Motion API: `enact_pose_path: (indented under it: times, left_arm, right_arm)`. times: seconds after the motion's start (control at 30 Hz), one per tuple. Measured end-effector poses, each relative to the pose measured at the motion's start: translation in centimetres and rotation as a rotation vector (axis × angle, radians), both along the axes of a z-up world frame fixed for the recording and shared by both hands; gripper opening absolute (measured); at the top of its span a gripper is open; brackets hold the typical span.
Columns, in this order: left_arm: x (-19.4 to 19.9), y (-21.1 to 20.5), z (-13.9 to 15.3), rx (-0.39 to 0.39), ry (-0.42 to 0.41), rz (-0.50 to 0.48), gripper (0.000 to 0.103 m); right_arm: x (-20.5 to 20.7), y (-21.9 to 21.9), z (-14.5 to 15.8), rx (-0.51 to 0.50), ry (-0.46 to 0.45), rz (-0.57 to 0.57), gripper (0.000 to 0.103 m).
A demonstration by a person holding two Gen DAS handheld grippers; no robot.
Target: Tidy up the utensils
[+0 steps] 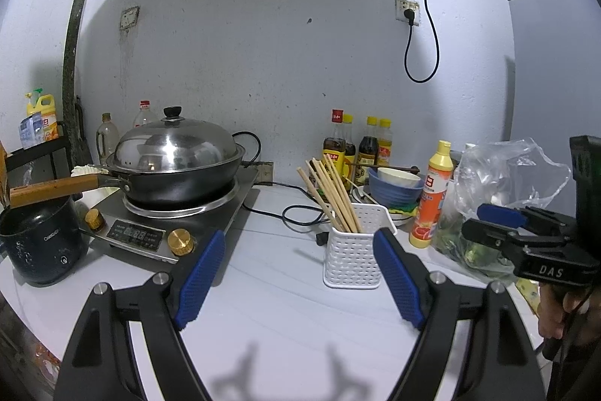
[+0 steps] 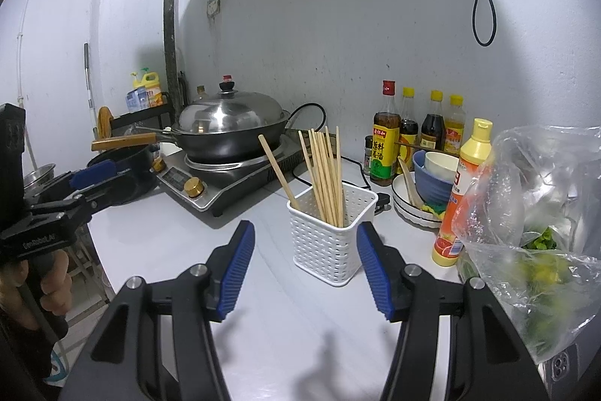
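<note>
A white perforated basket point(image 1: 353, 250) point(image 2: 330, 235) stands on the white counter point(image 1: 270, 288) point(image 2: 180, 243). Several wooden chopsticks point(image 1: 330, 190) point(image 2: 326, 171) stand upright in it, leaning left. My left gripper point(image 1: 300, 247) is open and empty, low over the counter, with the basket just inside its right finger. My right gripper point(image 2: 304, 239) is open and empty, the basket between its fingertips and slightly beyond them. Each gripper shows at the edge of the other's view: the right gripper in the left wrist view point(image 1: 499, 217), the left gripper in the right wrist view point(image 2: 94, 171).
An induction cooker point(image 1: 176, 217) point(image 2: 225, 179) with a lidded wok point(image 1: 176, 160) point(image 2: 229, 126) sits left, a dark pot point(image 1: 41, 243) beside it. Sauce bottles point(image 1: 357, 145) point(image 2: 413, 130), stacked bowls point(image 1: 394, 186) point(image 2: 432, 179), a yellow squeeze bottle point(image 1: 432, 198) point(image 2: 465, 186) and a bag of greens point(image 1: 488, 198) point(image 2: 533, 232) stand right.
</note>
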State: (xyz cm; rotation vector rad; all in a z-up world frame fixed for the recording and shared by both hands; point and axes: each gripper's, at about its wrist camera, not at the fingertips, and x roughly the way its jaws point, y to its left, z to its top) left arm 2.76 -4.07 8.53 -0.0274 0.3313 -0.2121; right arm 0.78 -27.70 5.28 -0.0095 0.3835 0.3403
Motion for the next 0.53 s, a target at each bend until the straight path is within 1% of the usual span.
enact_pose_path:
  times: [0.33,0.53]
  left_arm:
    - [0.4,0.2,0.0,-0.001,0.006,-0.005,0.081]
    - [1.1,0.2,-0.6,-0.001,0.014,-0.018,0.081]
  right_arm:
    - [0.4,0.0,-0.1,-0.005,0.007,0.001,0.054]
    - [0.9,0.1,-0.4,-0.008,0.013,0.002,0.054]
